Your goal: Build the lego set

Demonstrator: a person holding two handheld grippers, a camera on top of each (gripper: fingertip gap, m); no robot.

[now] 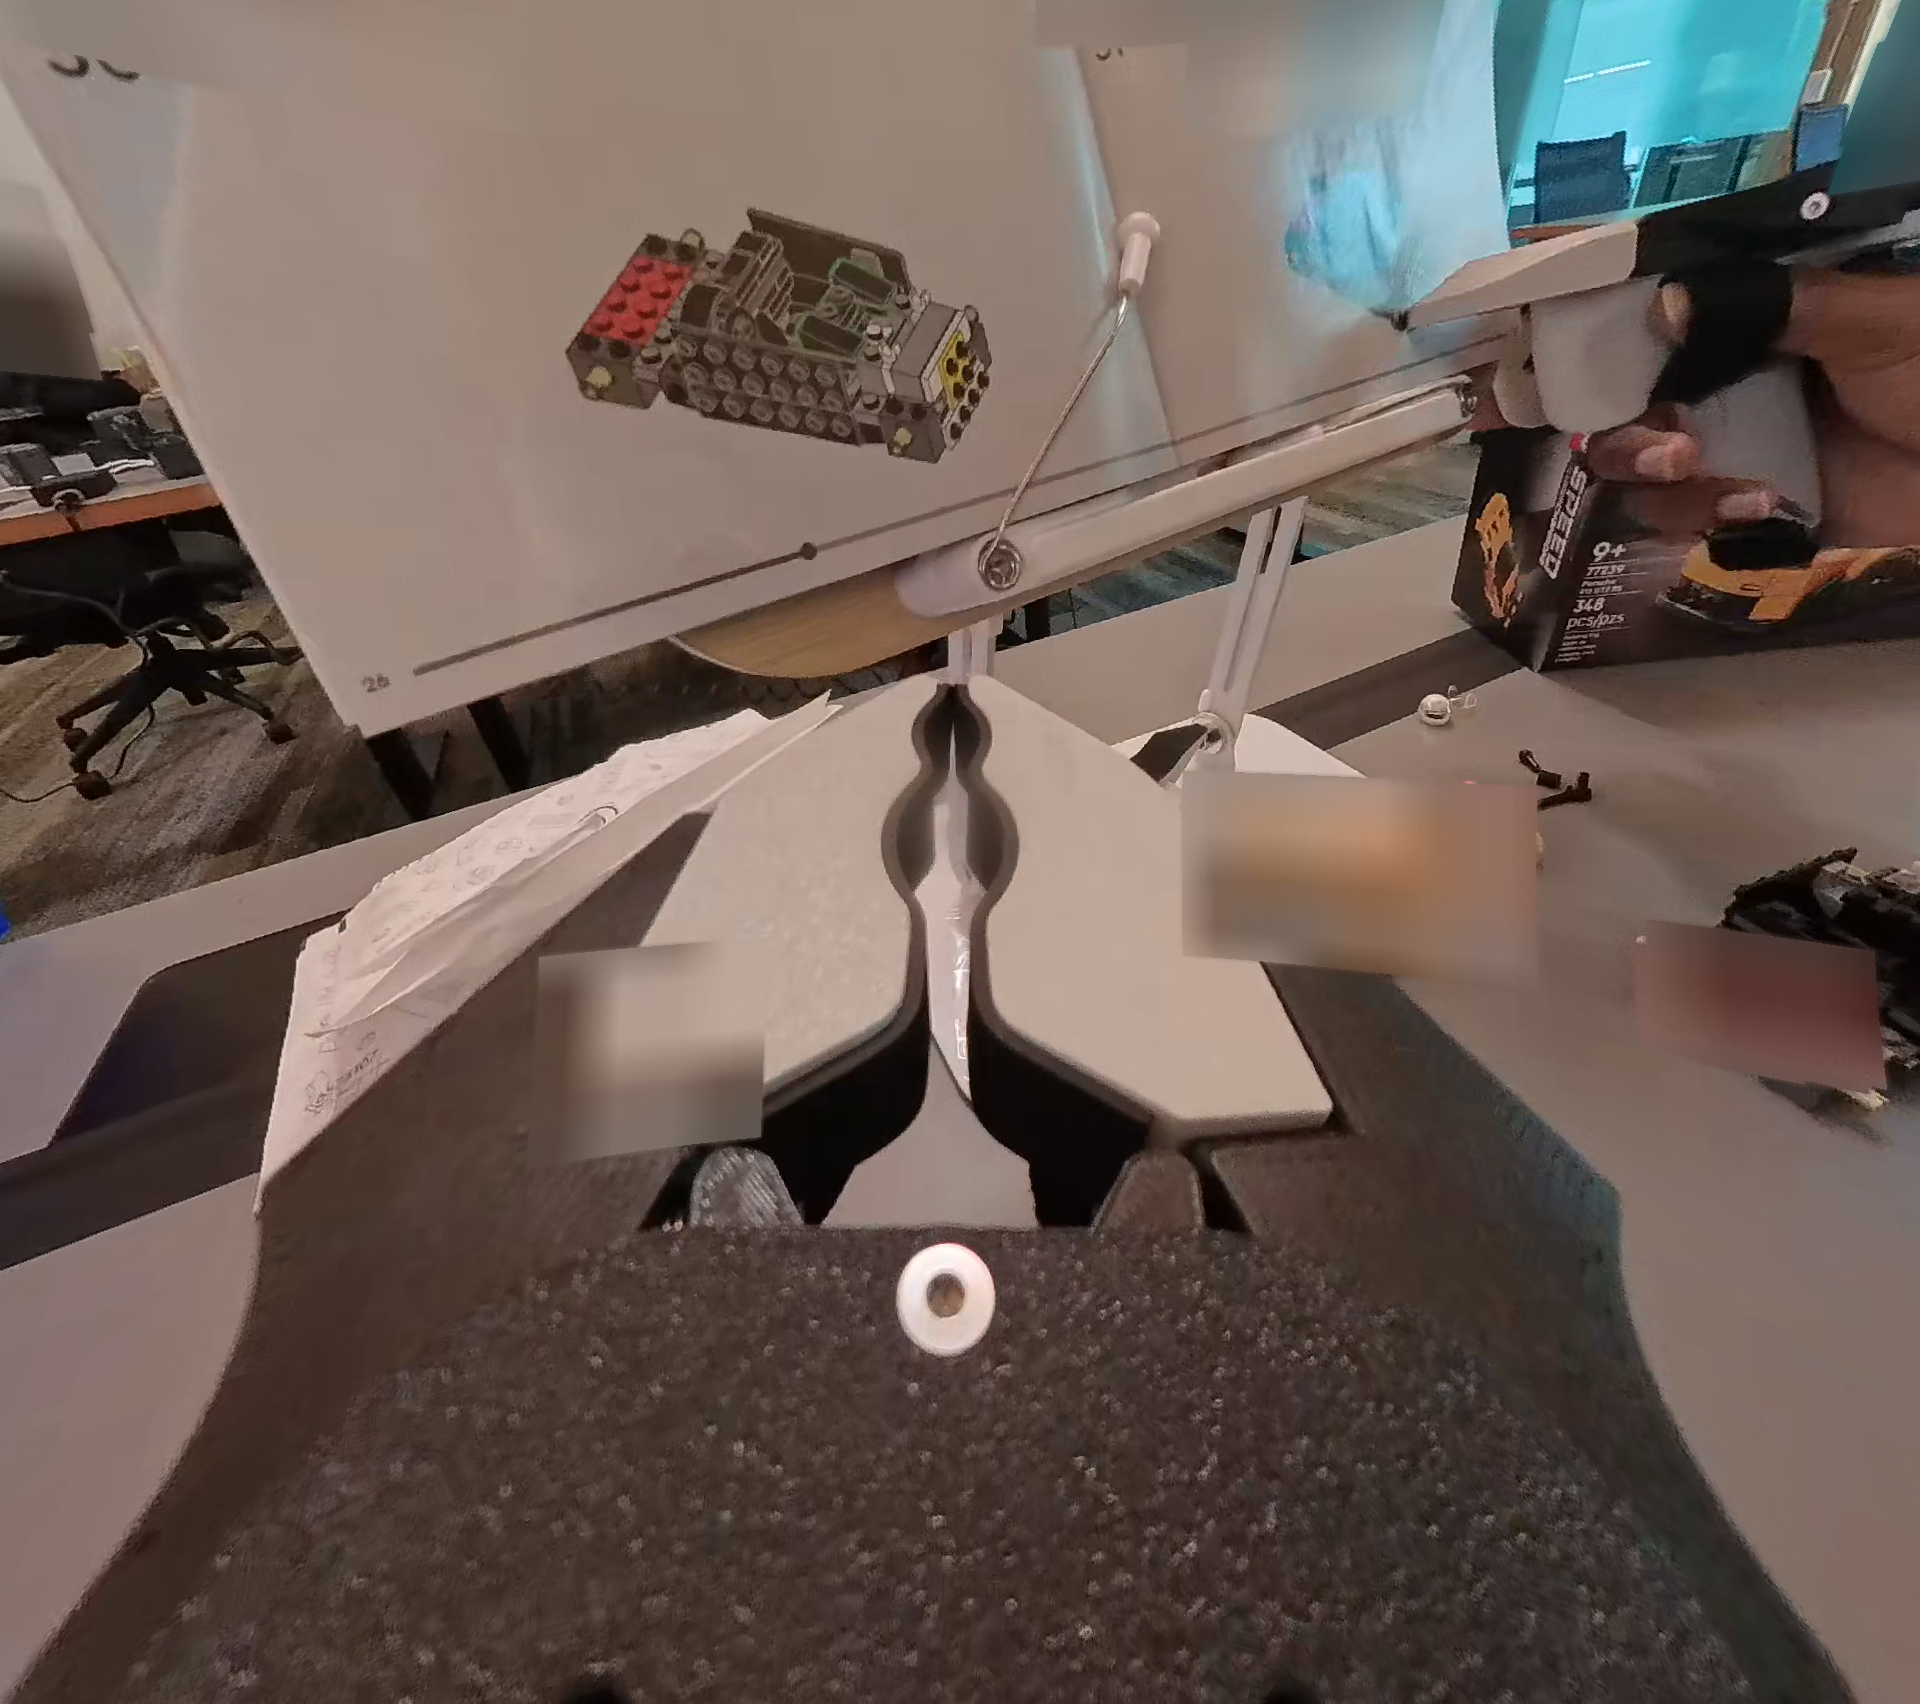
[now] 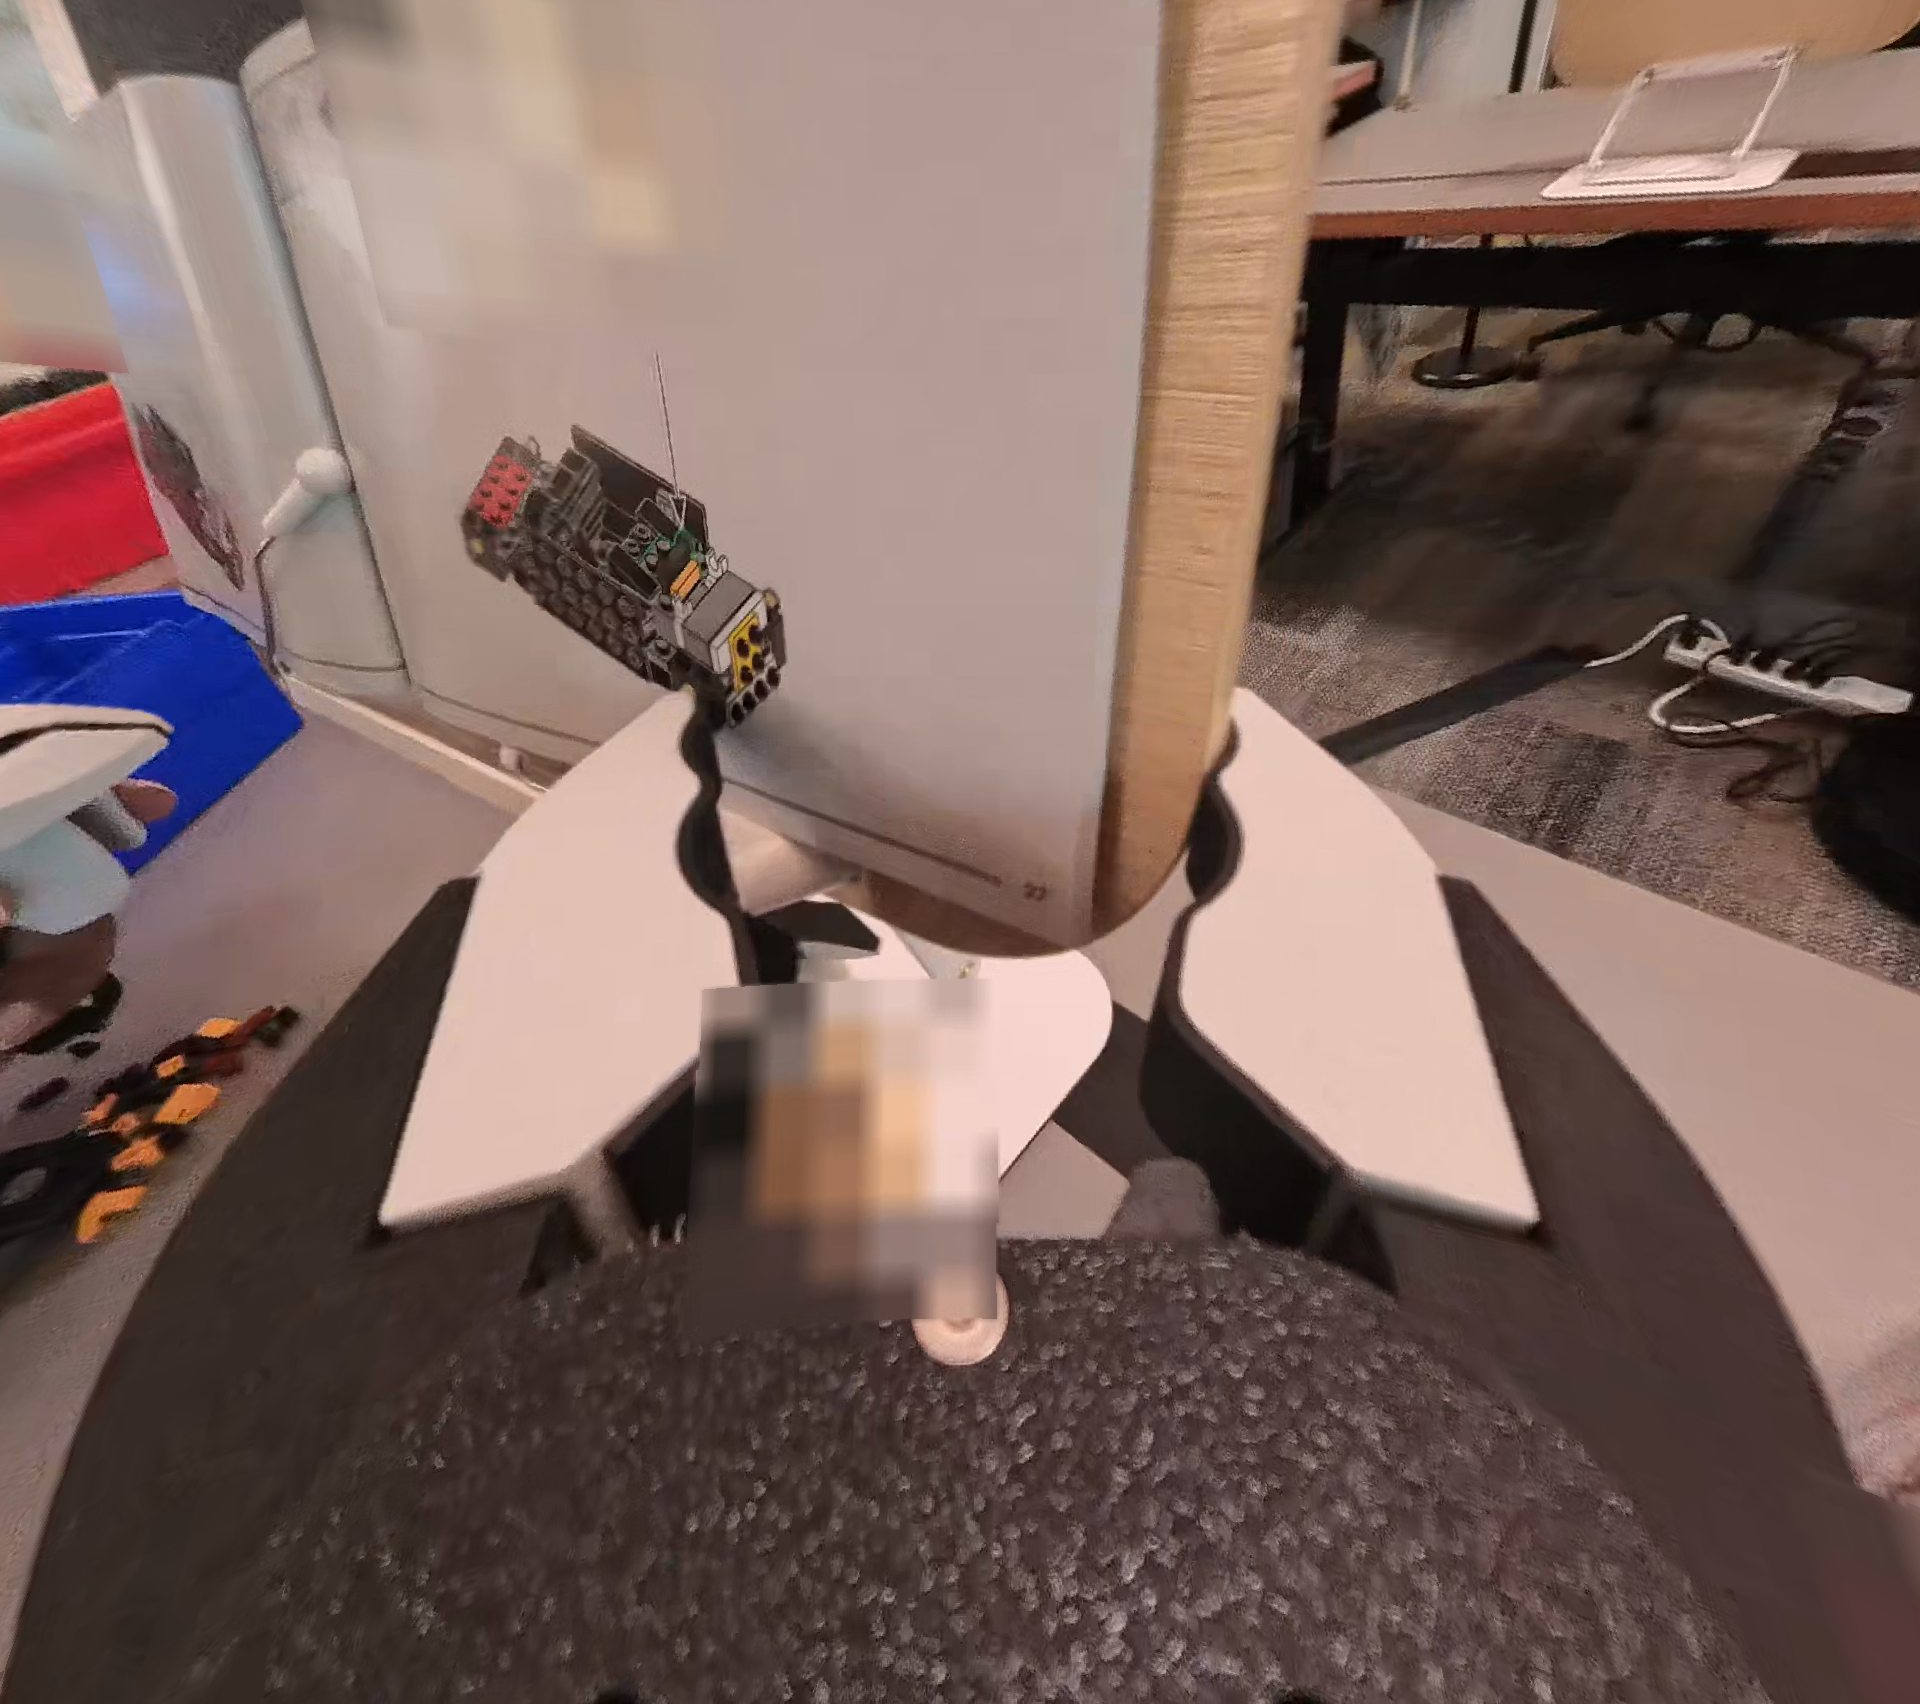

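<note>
The step in hand seems to be reading the instruction booklet (image 1: 665, 283) on its stand. The left gripper (image 1: 951, 719) is closed on nothing; the right gripper (image 2: 956, 781) is spread around the stand's corner (not clamped). Next: fetching loose lego pieces (image 2: 135, 1124) near the table's left edge.

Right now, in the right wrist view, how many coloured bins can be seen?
2. A red bin at the left edge, and a blue bin just below it, both left of the instruction booklet. More may be hidden beyond the frame edge.
</note>
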